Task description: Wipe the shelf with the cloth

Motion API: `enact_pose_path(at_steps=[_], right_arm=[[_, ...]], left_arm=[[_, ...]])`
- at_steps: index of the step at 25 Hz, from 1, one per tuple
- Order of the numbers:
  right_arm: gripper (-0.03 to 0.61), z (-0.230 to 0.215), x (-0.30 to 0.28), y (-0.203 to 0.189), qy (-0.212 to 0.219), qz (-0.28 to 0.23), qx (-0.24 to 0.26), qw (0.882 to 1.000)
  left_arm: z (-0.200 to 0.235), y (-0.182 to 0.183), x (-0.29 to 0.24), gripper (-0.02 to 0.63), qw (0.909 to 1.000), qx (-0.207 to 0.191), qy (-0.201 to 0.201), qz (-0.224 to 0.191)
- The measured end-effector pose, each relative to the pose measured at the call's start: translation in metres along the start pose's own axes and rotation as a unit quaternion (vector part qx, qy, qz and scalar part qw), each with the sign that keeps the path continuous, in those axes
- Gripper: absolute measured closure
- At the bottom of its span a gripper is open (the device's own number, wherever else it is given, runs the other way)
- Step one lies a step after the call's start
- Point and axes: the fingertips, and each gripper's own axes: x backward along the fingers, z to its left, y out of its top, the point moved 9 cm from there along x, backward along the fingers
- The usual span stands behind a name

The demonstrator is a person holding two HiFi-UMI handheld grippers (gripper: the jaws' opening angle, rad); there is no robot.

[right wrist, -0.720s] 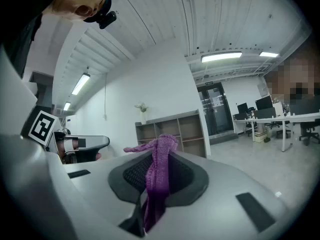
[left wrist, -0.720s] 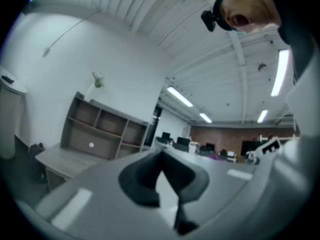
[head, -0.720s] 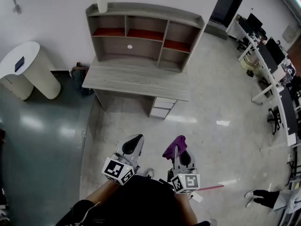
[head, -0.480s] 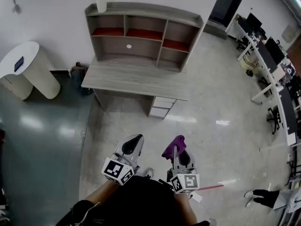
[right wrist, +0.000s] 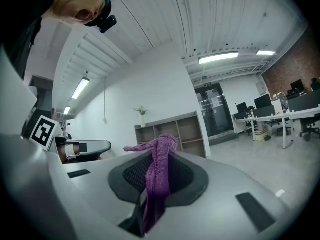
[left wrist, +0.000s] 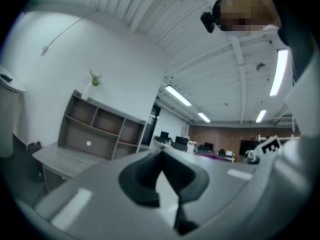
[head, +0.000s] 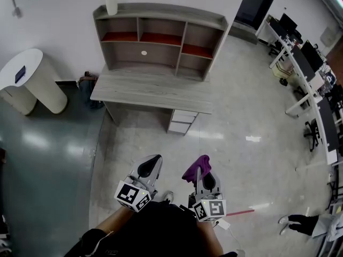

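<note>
A grey wooden desk point(head: 153, 92) with a shelf unit point(head: 161, 39) on top stands against the far wall, well ahead of both grippers. The same shelf unit point(right wrist: 172, 130) shows small in the right gripper view and again as the shelf unit point(left wrist: 97, 129) in the left gripper view. My right gripper point(head: 199, 168) is shut on a purple cloth point(head: 195, 166), which sticks up between its jaws as the cloth point(right wrist: 159, 176). My left gripper point(head: 150, 165) is held beside it, shut with nothing in it point(left wrist: 161, 166).
A white vase point(head: 111, 3) stands on the shelf unit's top left. A small white disc point(head: 143, 53) sits on the shelf's back panel. A round white stand point(head: 29, 79) is at the left. Office desks with monitors point(head: 305, 63) line the right side. Drawers point(head: 181, 123) hang under the desk.
The view has crept a little toward the desk; both grippers keep their places and the cloth stays held.
</note>
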Motion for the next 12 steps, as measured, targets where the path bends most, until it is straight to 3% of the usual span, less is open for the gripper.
enact_pose_path(at_steps=[12], right_arm=[[0.525,-0.045,-0.001,0.004,0.028,0.011,-0.002,1.0]], left_arm=[[-0.032,-0.005,-0.04,0.611,0.9999,-0.007,0.011,-0.007]])
